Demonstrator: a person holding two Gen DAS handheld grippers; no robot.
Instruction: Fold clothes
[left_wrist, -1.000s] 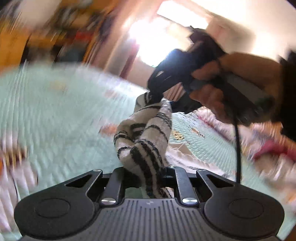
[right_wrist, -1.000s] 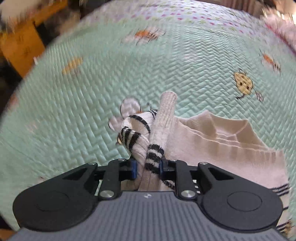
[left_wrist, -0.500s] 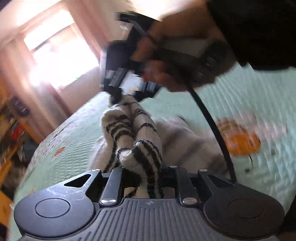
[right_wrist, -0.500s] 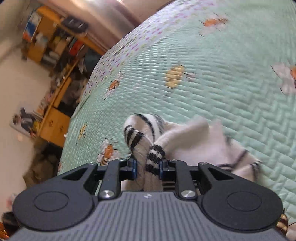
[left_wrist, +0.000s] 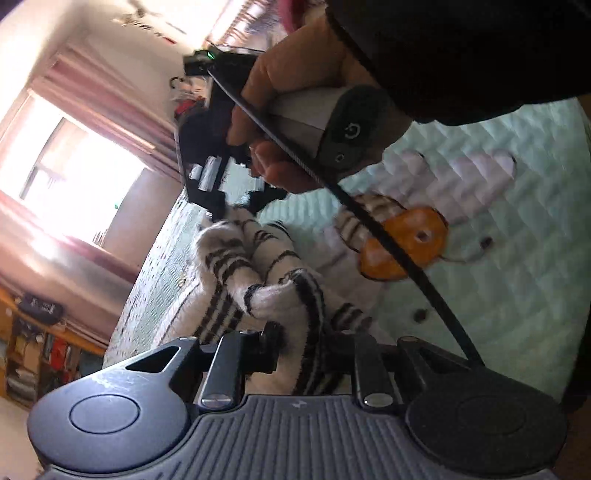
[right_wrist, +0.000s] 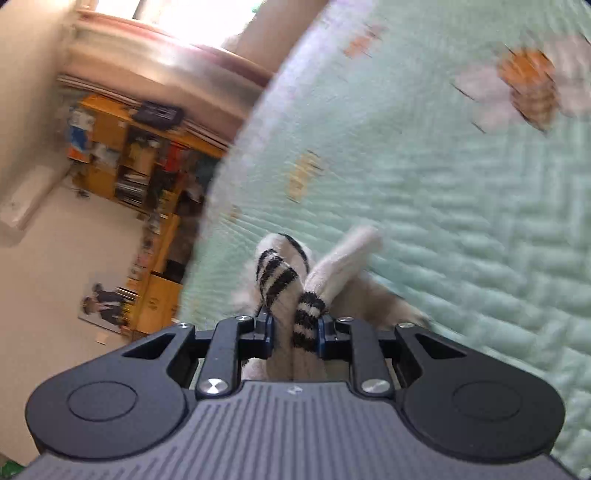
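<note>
A cream sweater with black stripes (left_wrist: 258, 273) hangs bunched between both grippers above the mint quilted bed (left_wrist: 498, 280). My left gripper (left_wrist: 314, 343) is shut on a fold of the sweater. In the left wrist view the right gripper (left_wrist: 225, 206), held in a hand, pinches the far end of the same garment. In the right wrist view my right gripper (right_wrist: 293, 326) is shut on a striped fold of the sweater (right_wrist: 291, 280), with a cream cuff sticking up past the fingers. The rest of the garment trails down toward the bed.
The bed quilt (right_wrist: 461, 221) carries bee prints (left_wrist: 399, 243). A black cable (left_wrist: 388, 243) runs from the right gripper across the left wrist view. An orange bookshelf (right_wrist: 140, 162) stands beyond the bed edge, under a bright window (left_wrist: 74, 177).
Both grippers have swung and tilted with the sweater held in them, so the room and bed appear rotated. The garment stays pinched at both ends and is more bunched.
</note>
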